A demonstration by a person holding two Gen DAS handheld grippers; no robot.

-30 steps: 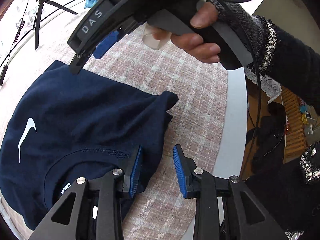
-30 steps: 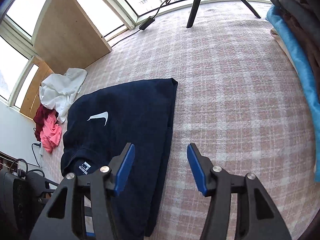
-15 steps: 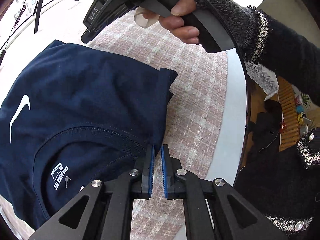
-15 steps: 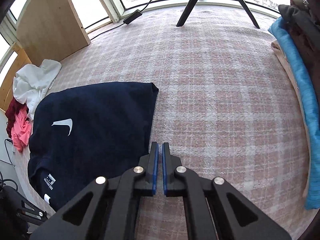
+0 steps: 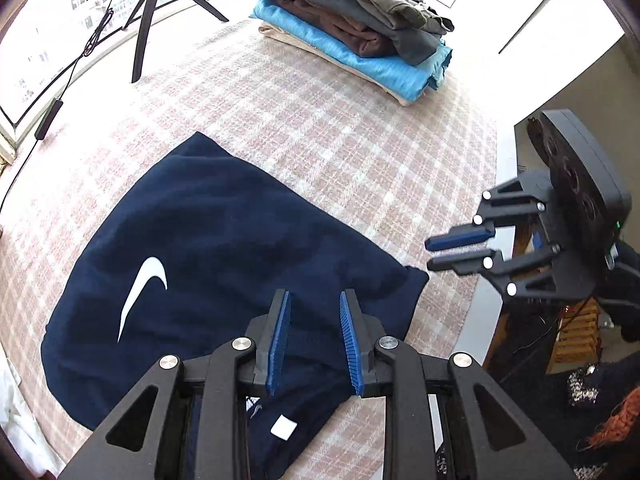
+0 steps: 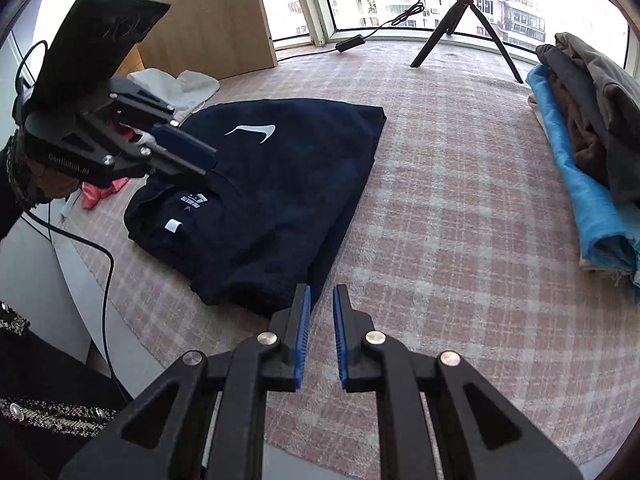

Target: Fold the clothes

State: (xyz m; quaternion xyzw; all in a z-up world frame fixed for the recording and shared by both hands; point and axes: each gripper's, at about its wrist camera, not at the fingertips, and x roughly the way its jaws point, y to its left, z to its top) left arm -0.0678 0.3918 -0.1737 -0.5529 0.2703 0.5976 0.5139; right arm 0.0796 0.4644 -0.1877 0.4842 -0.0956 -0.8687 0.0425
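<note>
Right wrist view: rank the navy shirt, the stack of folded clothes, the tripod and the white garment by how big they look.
1. navy shirt
2. stack of folded clothes, though the frame edge cuts it off
3 and 4. tripod and white garment: similar in apparent size and both far from the camera, so not ranked.

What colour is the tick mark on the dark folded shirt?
White, on the navy folded shirt; the white tick mark shows best in the left wrist view.
</note>
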